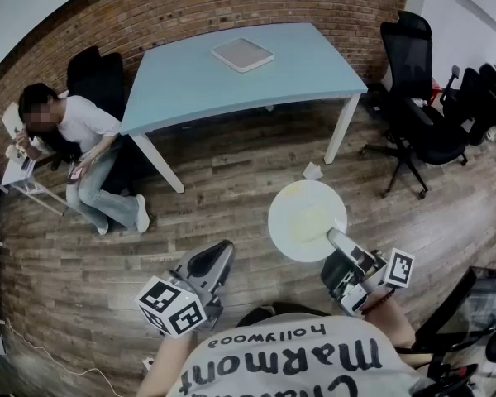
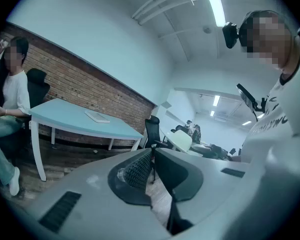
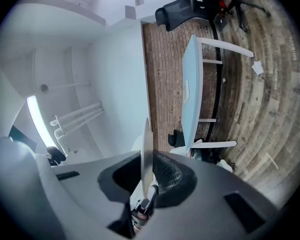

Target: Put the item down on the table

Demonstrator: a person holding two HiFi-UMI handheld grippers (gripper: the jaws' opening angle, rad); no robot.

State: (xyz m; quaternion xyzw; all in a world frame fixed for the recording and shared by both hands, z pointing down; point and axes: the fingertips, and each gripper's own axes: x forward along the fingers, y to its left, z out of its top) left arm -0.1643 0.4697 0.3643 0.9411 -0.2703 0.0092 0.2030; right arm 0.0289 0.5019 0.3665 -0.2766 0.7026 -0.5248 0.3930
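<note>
The right gripper (image 1: pixel 336 240) is pinching the stiff, light, likely breakable plate (image 1: pixel 302 215) by its rim; the left gripper (image 1: pixel 217 259) is resting pressed together, empty.

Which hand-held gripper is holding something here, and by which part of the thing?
The right hand-held gripper grips the pale plate by its rim, on the edge nearest the person. The left hand-held gripper holds nothing.

A smooth plate (image 1: pixel 306 220), matt table (image 1: pixel 231 85), wood floor (image 1: pixel 223 205), rough brick wall (image 1: pixel 231 7).
</note>
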